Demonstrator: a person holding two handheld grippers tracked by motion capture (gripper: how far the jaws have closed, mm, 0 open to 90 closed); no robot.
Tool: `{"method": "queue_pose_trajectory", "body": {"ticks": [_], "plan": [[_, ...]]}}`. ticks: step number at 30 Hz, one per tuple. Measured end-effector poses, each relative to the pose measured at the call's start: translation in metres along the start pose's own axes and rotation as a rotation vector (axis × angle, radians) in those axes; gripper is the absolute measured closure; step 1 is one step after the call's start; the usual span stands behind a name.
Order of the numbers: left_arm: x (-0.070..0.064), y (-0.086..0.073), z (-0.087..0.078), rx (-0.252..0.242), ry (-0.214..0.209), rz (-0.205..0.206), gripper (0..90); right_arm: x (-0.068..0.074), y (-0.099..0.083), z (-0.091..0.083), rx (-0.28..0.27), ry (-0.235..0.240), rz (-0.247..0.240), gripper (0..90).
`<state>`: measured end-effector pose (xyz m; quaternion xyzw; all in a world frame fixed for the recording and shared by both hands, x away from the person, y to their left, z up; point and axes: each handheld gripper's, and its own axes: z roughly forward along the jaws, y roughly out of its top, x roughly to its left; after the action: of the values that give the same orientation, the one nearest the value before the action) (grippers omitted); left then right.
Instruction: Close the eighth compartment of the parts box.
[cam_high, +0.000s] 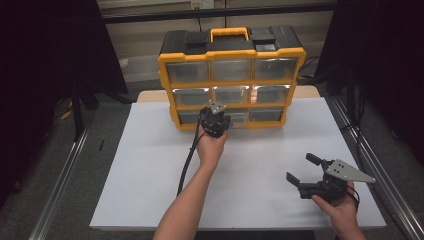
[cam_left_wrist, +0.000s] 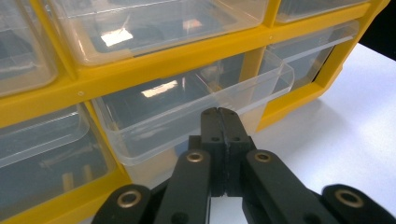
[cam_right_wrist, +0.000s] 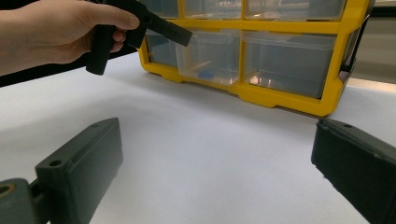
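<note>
A yellow and black organizer (cam_high: 232, 53) with clear plastic drawers stands at the far side of the white table top (cam_high: 150, 170). Its bottom middle drawer (cam_left_wrist: 187, 107) sticks out a little from the frame. My left gripper (cam_left_wrist: 218, 112) is shut, with its tips right at that drawer's front wall and nothing visible between the jaws. The high view has the left gripper (cam_high: 218, 111) up against the bottom row. My right gripper (cam_high: 303, 168) rests open near the front right of the table, pointing at the organizer (cam_right_wrist: 289, 88). A small blue item (cam_right_wrist: 204, 73) lies inside the pulled-out drawer (cam_right_wrist: 210, 56).
Metal rails (cam_high: 65, 170) run along both sides of the table. A black cable (cam_high: 187, 160) trails from the left gripper across the white surface. The other drawers sit flush in the frame; the bottom left drawer (cam_left_wrist: 42, 154) holds small parts.
</note>
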<state>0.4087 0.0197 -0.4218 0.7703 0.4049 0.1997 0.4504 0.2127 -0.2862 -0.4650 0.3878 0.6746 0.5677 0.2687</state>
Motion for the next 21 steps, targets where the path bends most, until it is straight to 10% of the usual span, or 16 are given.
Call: {"method": "queue_pose_trajectory", "body": {"ticks": [21], "plan": [[0.0001, 0.0014, 0.0040, -0.006, 0.020, 0.009, 90.0, -0.0001, -0.0001, 0.0005, -0.003, -0.003, 0.006, 1.7]]}}
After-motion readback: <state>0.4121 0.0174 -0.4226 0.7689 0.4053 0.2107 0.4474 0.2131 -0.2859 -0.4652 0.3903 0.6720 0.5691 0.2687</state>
